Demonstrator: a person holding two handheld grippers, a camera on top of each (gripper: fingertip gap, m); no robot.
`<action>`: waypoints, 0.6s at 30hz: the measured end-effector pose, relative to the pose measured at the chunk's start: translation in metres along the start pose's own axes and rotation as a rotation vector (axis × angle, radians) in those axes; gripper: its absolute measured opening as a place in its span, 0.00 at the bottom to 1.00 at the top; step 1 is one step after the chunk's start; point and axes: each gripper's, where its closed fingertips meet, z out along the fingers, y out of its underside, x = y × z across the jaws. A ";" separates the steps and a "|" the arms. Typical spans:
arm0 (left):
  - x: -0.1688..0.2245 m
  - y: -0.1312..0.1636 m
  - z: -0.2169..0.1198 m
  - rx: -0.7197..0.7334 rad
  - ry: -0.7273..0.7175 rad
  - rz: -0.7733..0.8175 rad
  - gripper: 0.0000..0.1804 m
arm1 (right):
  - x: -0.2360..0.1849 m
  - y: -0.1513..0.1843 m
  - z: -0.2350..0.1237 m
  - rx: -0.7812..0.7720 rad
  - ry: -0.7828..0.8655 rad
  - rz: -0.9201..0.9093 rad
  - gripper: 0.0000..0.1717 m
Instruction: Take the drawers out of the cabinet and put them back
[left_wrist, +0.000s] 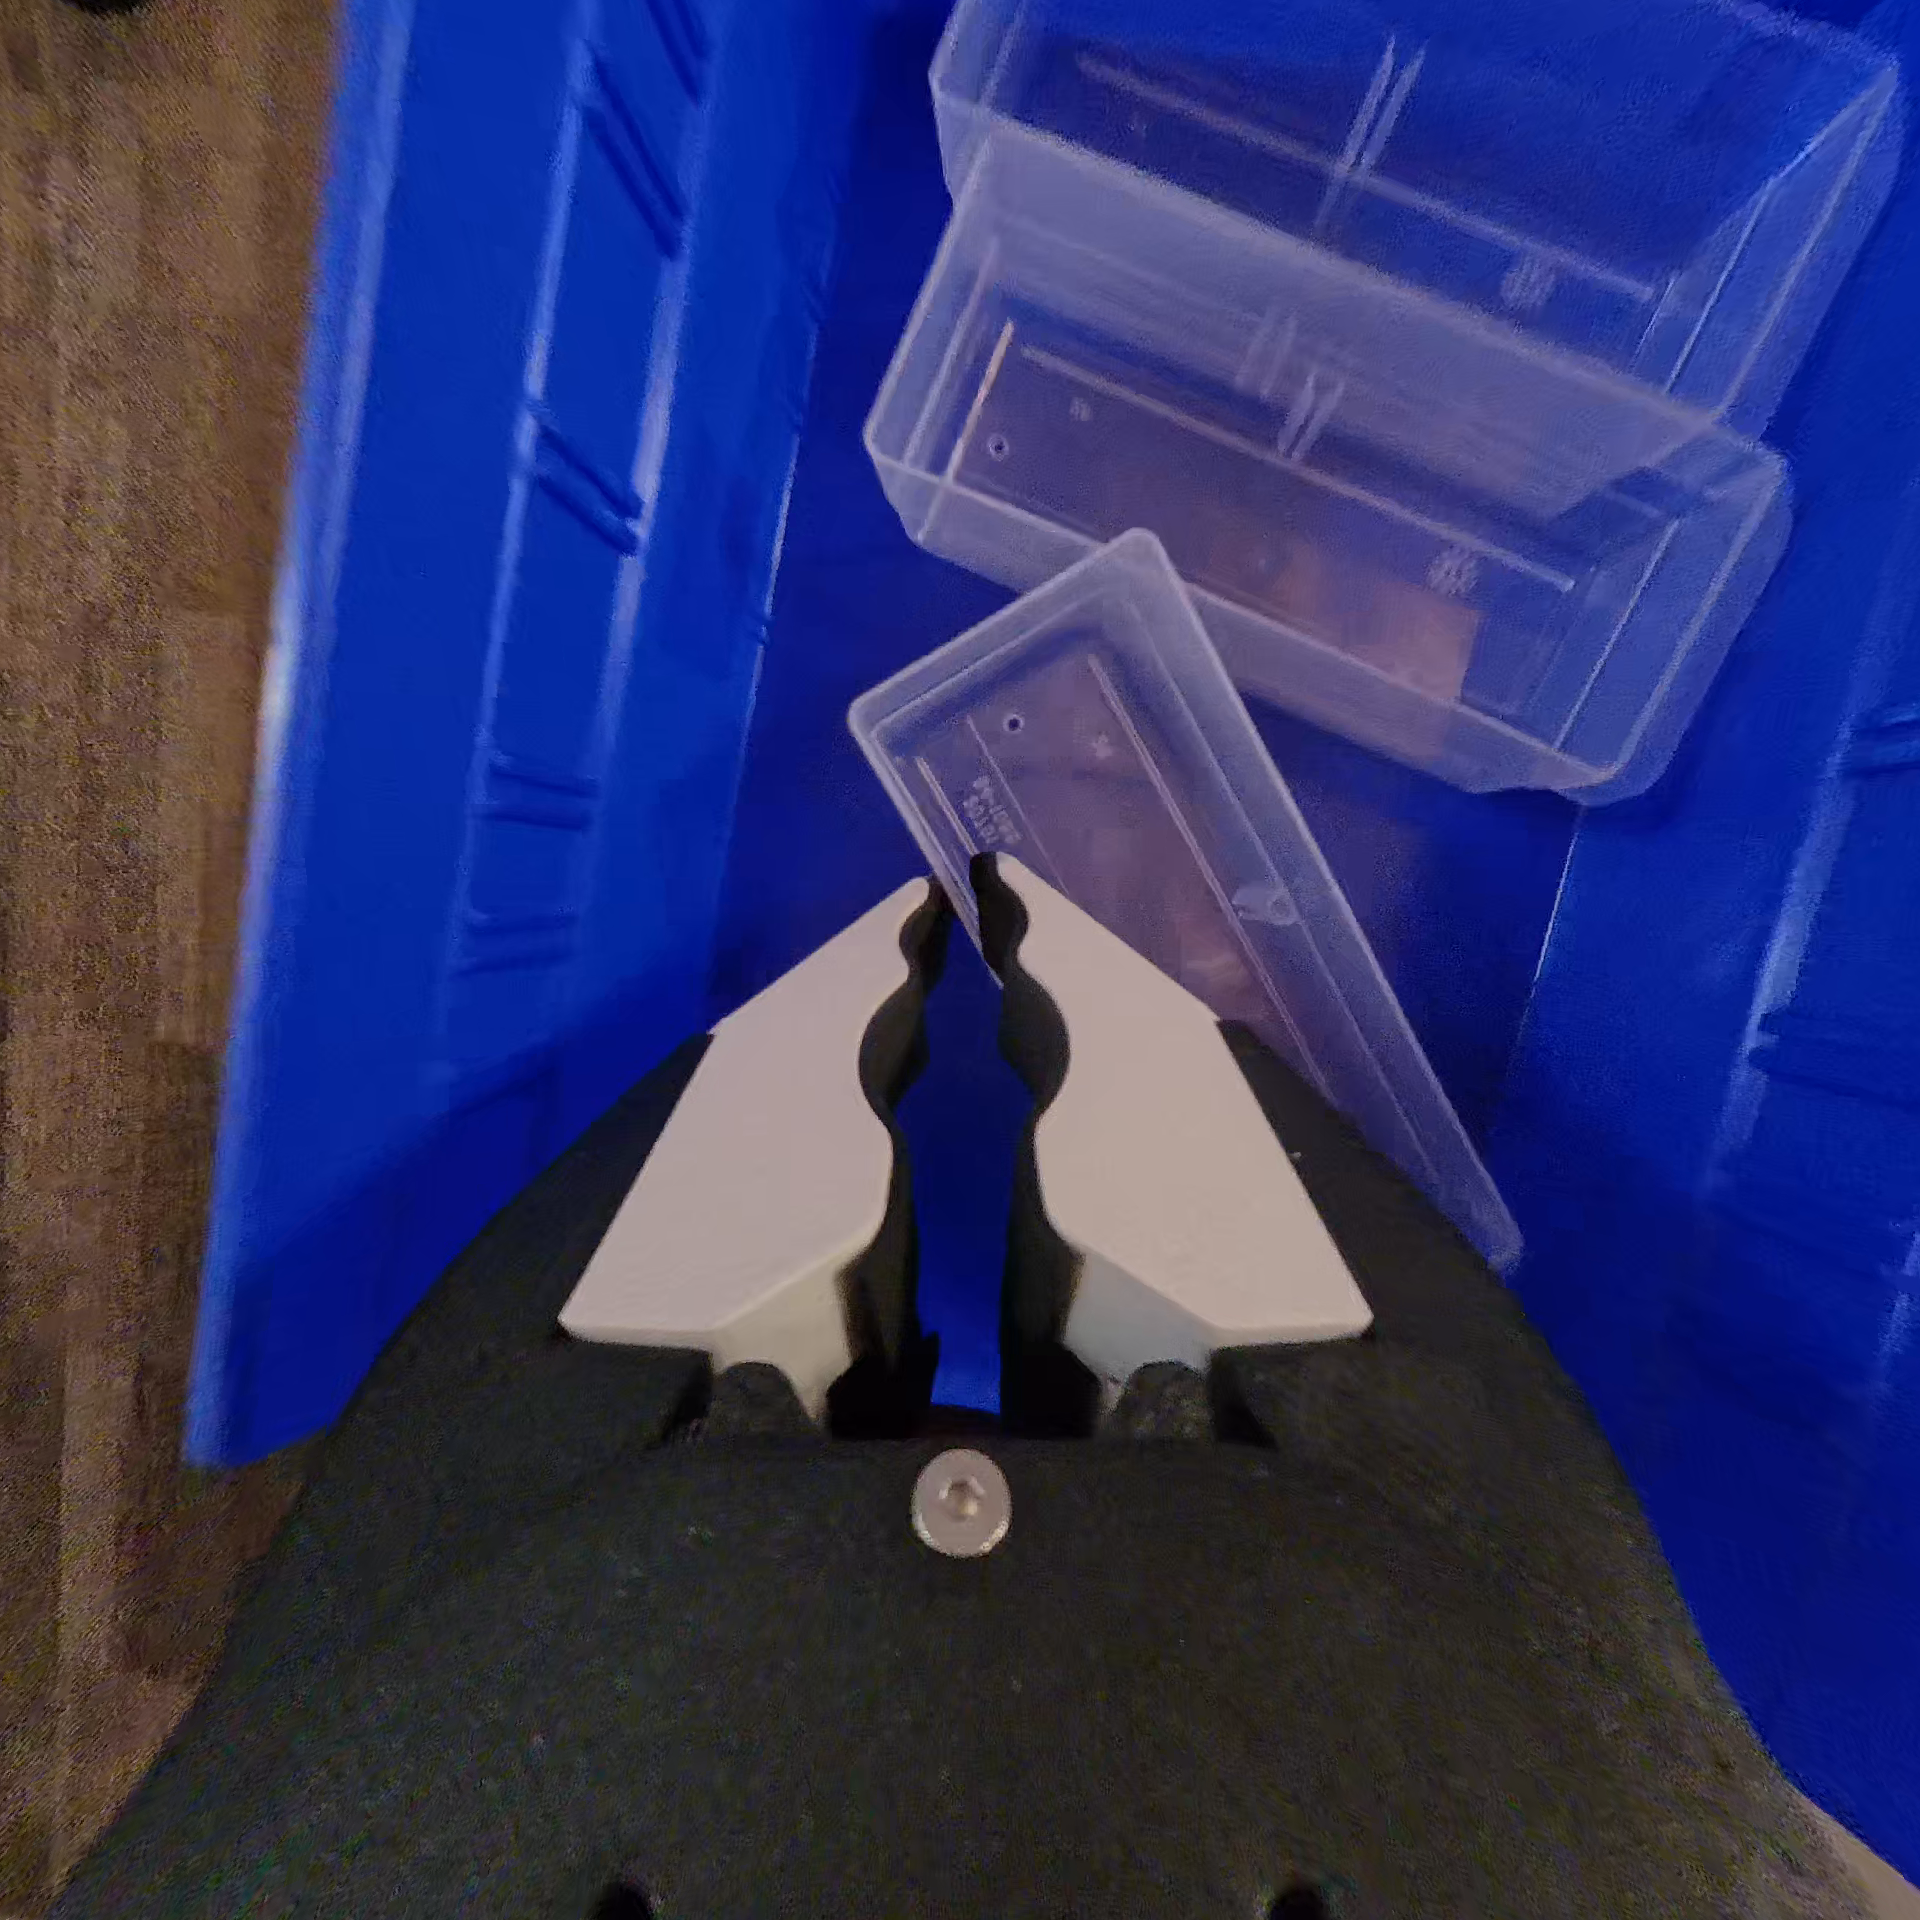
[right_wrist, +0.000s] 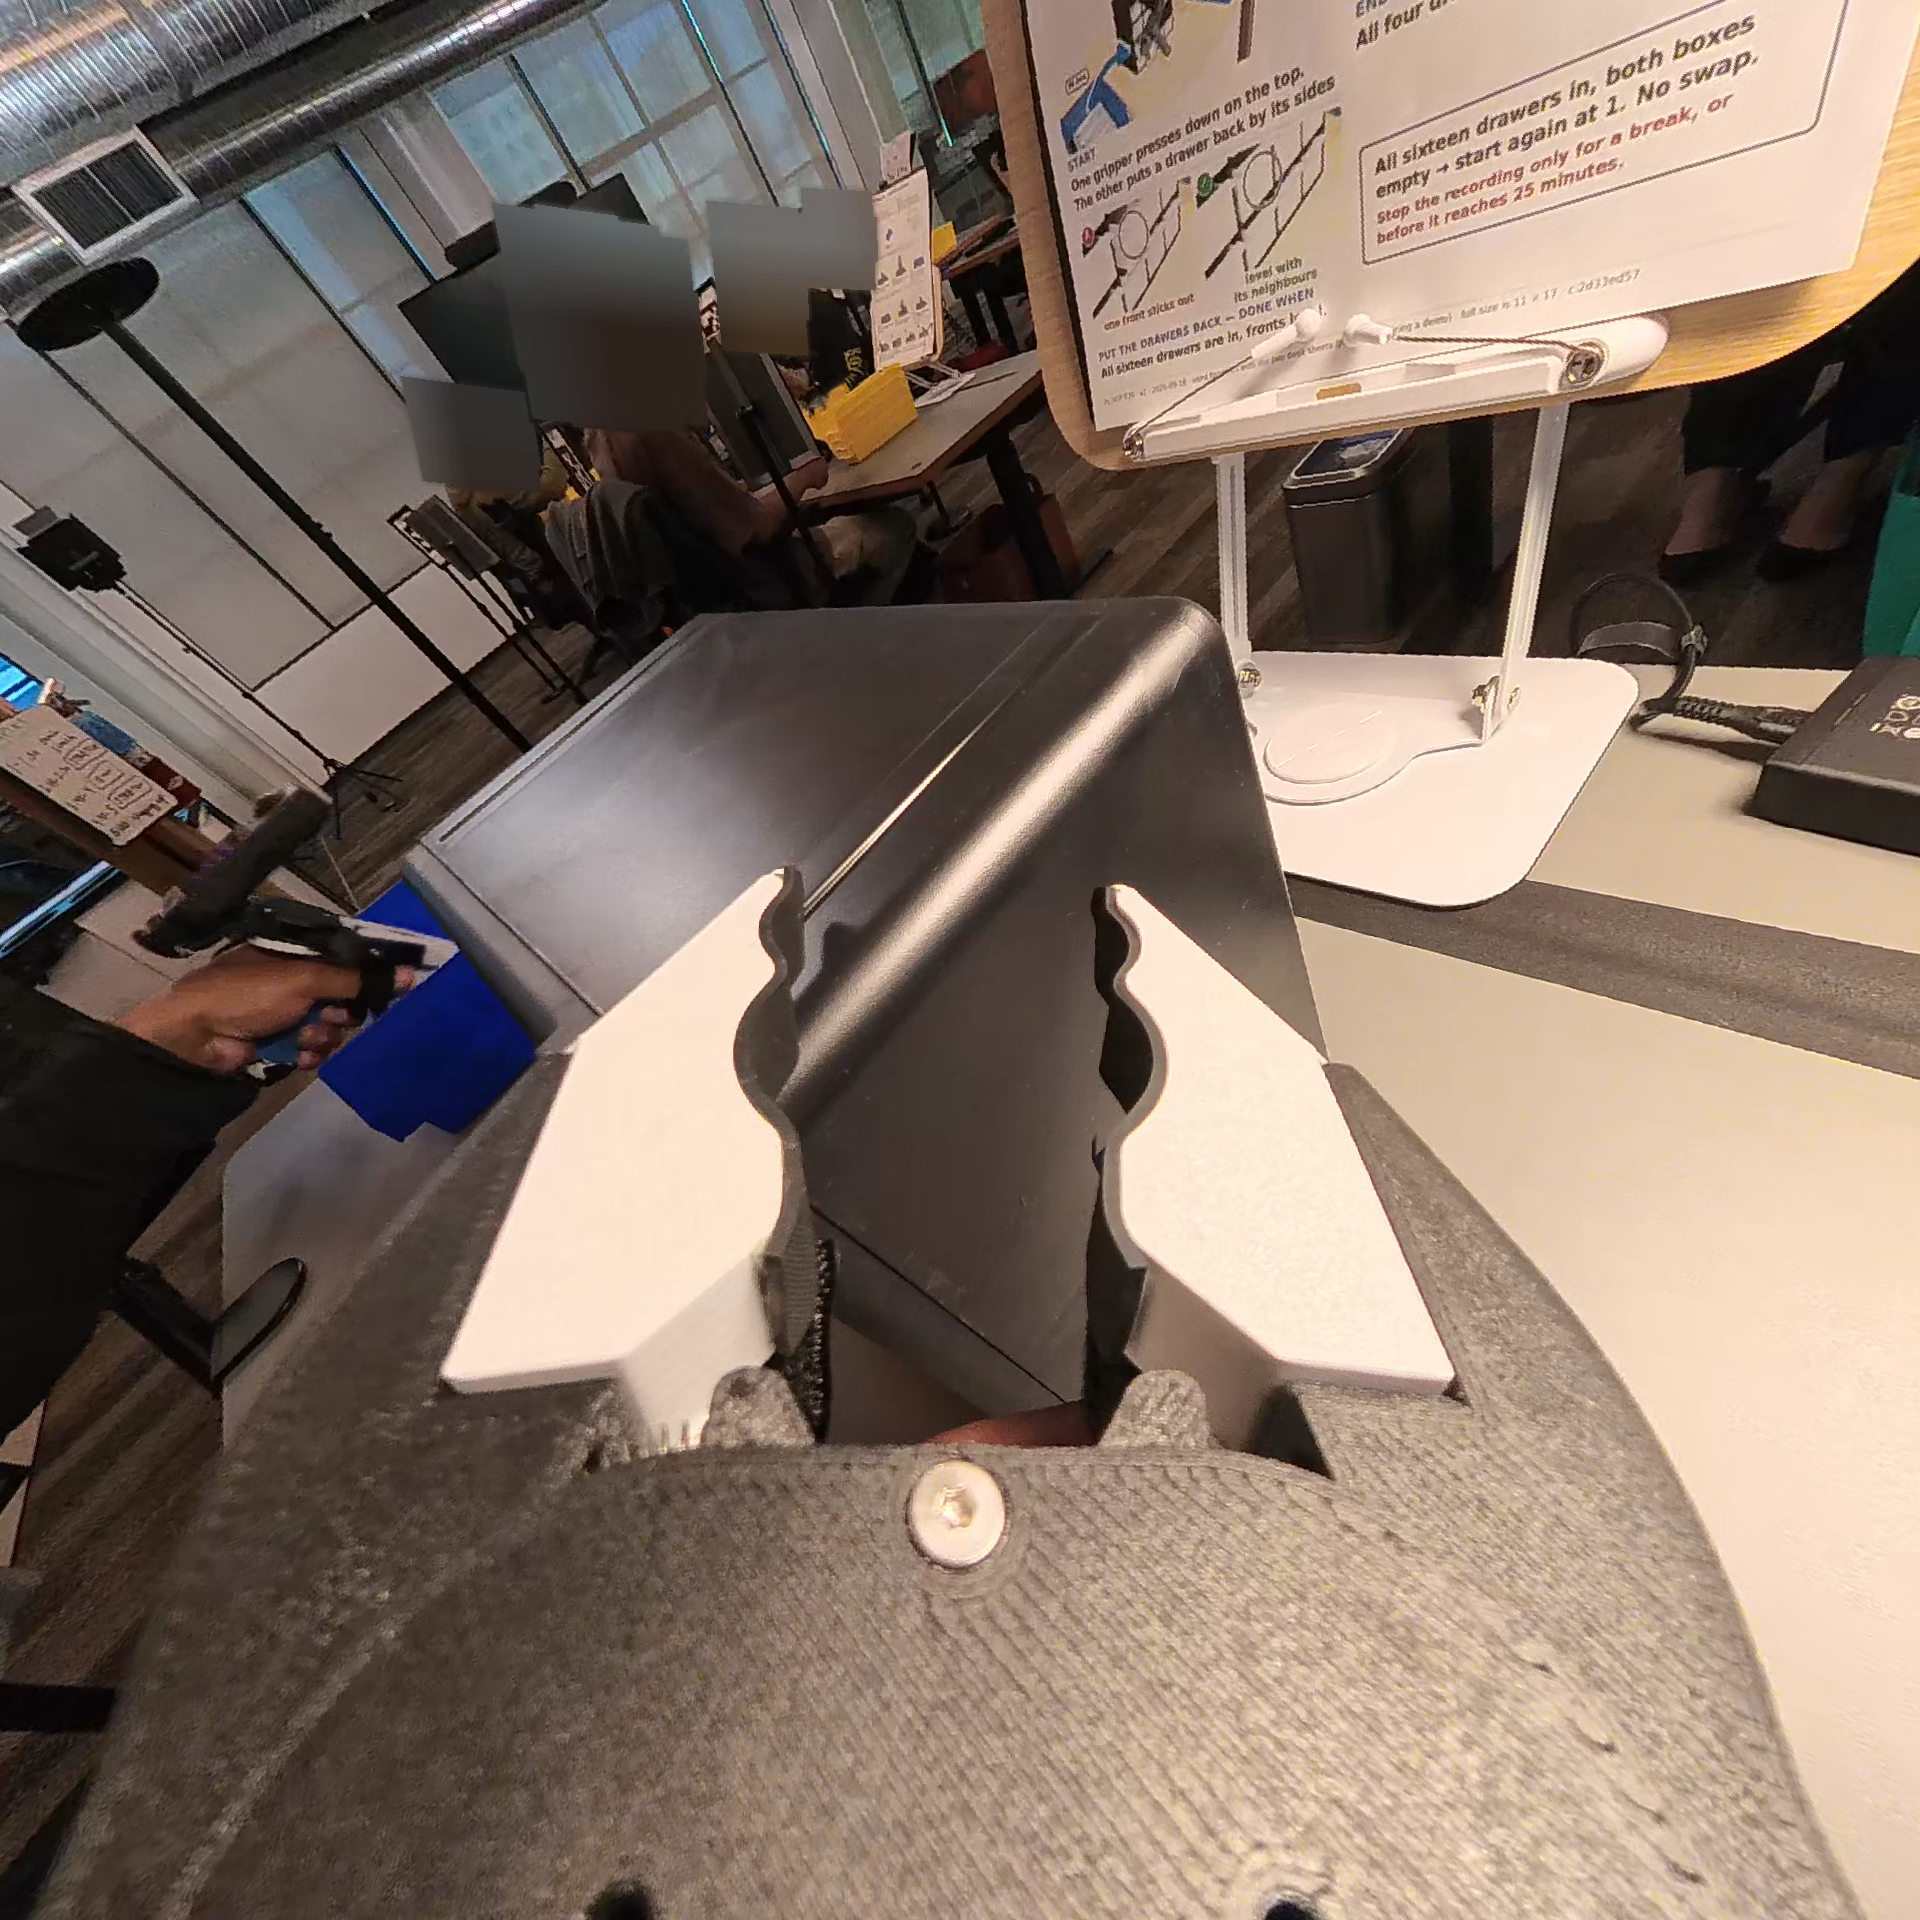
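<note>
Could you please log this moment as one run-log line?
left tongs: shut on clear plastic drawer in blue plastic bin | right tongs: open over black metal cabinet

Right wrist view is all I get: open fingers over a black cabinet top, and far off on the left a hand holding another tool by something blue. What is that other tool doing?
Observer: The left gripper reaches into a blue bin, and its fingers pinch the rim of a clear plastic drawer.
Operator: Only one drawer in there?
Observer: No, two more clear drawers lie deeper in the bin, one nested in the other.
Operator: Is the pinched drawer lying flat?
Observer: No, it is tilted, leaning across the bin below the other two.
</note>
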 end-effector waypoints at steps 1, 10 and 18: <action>-0.002 -0.005 -0.005 0.029 -0.012 -0.003 0.02 | 0.000 0.000 0.000 0.000 0.000 0.001 0.34; 0.006 -0.085 -0.142 0.524 -0.075 0.062 0.01 | 0.000 0.000 0.000 -0.002 -0.003 -0.002 0.34; 0.230 -0.037 -0.172 0.491 0.424 0.319 0.01 | -0.001 0.000 0.000 -0.006 0.001 -0.009 0.33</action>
